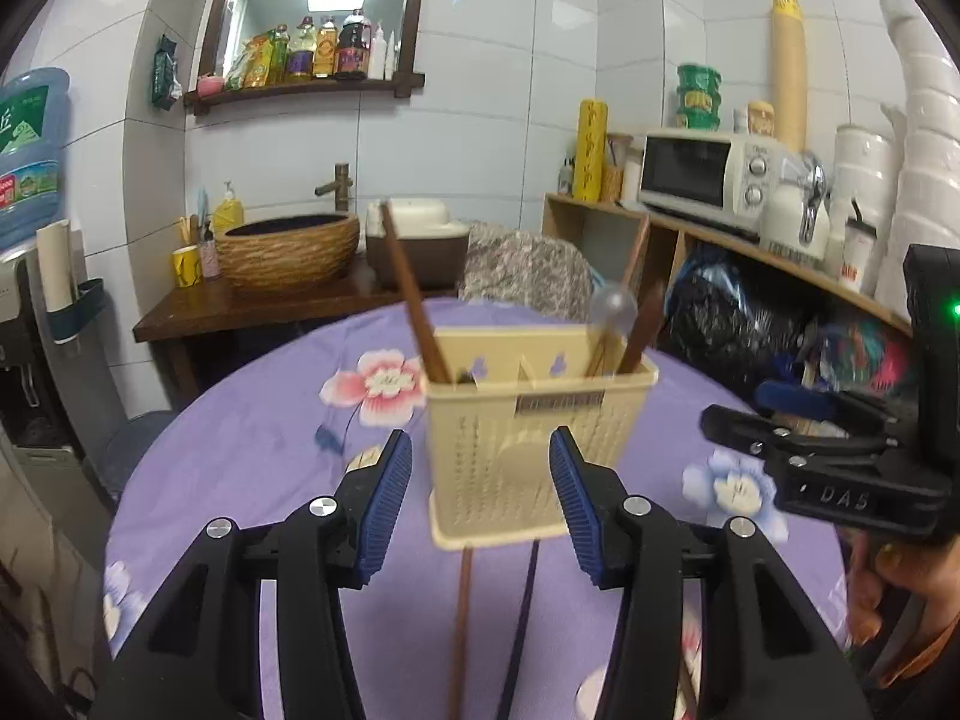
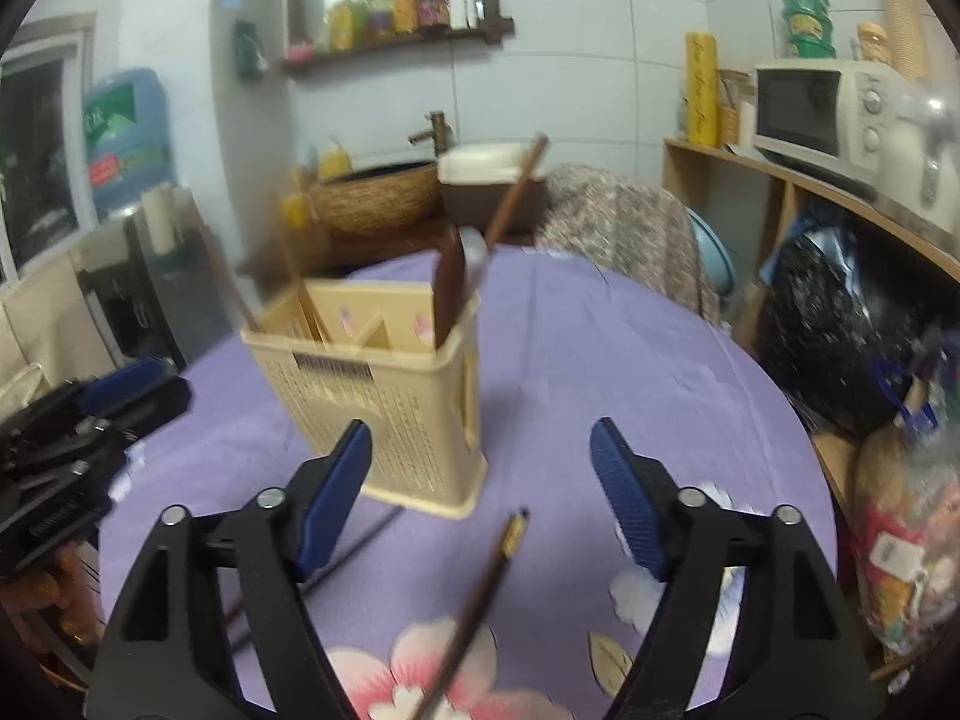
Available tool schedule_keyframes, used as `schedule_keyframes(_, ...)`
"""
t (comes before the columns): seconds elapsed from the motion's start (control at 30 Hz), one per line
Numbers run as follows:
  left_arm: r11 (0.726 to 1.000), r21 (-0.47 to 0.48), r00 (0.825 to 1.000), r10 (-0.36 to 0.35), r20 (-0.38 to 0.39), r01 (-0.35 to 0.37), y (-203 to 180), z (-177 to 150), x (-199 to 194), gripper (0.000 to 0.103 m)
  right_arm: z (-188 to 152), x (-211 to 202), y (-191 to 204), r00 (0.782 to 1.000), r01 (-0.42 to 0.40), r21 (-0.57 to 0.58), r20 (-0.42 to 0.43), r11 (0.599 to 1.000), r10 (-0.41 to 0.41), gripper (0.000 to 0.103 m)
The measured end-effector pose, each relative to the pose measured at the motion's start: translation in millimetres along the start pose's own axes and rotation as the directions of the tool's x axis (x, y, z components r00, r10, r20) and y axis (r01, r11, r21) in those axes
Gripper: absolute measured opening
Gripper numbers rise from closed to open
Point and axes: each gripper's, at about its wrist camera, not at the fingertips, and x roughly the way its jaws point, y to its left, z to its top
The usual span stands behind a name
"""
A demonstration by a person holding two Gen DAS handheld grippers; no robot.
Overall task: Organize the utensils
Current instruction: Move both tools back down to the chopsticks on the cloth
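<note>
Purple floral cloth is covering the desk [image 1: 252, 456], where we are facing the beige utensil holder [image 1: 534, 432] at frame centre, already keeping several chopsticks upright. We are holding our left gripper [image 1: 480, 498] and right gripper [image 2: 480, 498] open and empty. One loose chopstick [image 2: 480, 606] is lying low in the right view, running lengthwise away from us between the right gripper's jaws, so we judge that hand nearer.

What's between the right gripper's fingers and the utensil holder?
Right wrist view: only bare purple tablecloth between the right gripper and the beige utensil holder. A dark chopstick lies on the cloth between the open fingers.
</note>
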Motion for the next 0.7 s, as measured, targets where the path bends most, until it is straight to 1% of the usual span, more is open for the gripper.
schedule_keyframes(0.07, 1.0, 0.009, 0.998, 0.026, -0.057, -0.026, 5, -17, -3, 0.05, -19, 0, -1, 0.997, 0.059, -0.013, -0.049, 0.998, -0.06, 0.078)
schedule_keyframes(0.13, 0.998, 0.024, 0.989, 0.059, -0.137, -0.057, 11, -38, 0, 0.05, -43, 4, -3, 0.988, 0.095, -0.009, -0.12, 0.995, -0.095, 0.08)
schedule_keyframes(0.2, 0.996, 0.031, 0.975, 0.093, -0.202, -0.088, 16, -57, 3, 0.05, -64, 8, -5, 0.979, 0.098, 0.009, -0.183, 0.995, -0.094, 0.08)
schedule_keyframes(0.27, 0.995, 0.025, 0.963, 0.096, -0.252, -0.093, 21, -73, 4, 0.049, -85, 11, -3, 0.965, 0.095, 0.009, -0.246, 0.995, -0.09, 0.08)
schedule_keyframes(0.3, 0.995, 0.017, 0.959, 0.096, -0.268, -0.095, 24, -81, 3, 0.049, -92, 11, -1, 0.96, 0.1, 0.001, -0.263, 0.995, -0.096, 0.08)
schedule_keyframes(0.4, 0.993, 0.013, 0.952, 0.115, -0.282, -0.116, 28, -95, -2, 0.049, -112, 10, 2, 0.948, 0.099, 0.01, -0.304, 0.995, -0.091, 0.08)
schedule_keyframes(0.5, 0.991, 0.019, 0.946, 0.134, -0.294, -0.135, 28, -105, -6, 0.05, -124, 10, 5, 0.936, 0.106, 0.008, -0.338, 0.994, -0.097, 0.083)
schedule_keyframes(0.6, 0.991, 0.005, 0.944, 0.126, -0.307, -0.13, 27, -112, -6, 0.049, -130, 11, 9, 0.931, 0.087, 0.018, -0.358, 0.996, -0.074, 0.083)
schedule_keyframes(0.63, 0.991, -0.001, 0.942, 0.124, -0.311, -0.131, 28, -114, -6, 0.049, -129, 13, 10, 0.928, 0.092, 0.009, -0.364, 0.996, -0.082, 0.083)
schedule_keyframes(0.7, 0.991, -0.002, 0.941, 0.124, -0.315, -0.131, 27, -116, -6, 0.049, -133, 16, 14, 0.919, 0.123, -0.024, -0.374, 0.992, -0.123, 0.083)
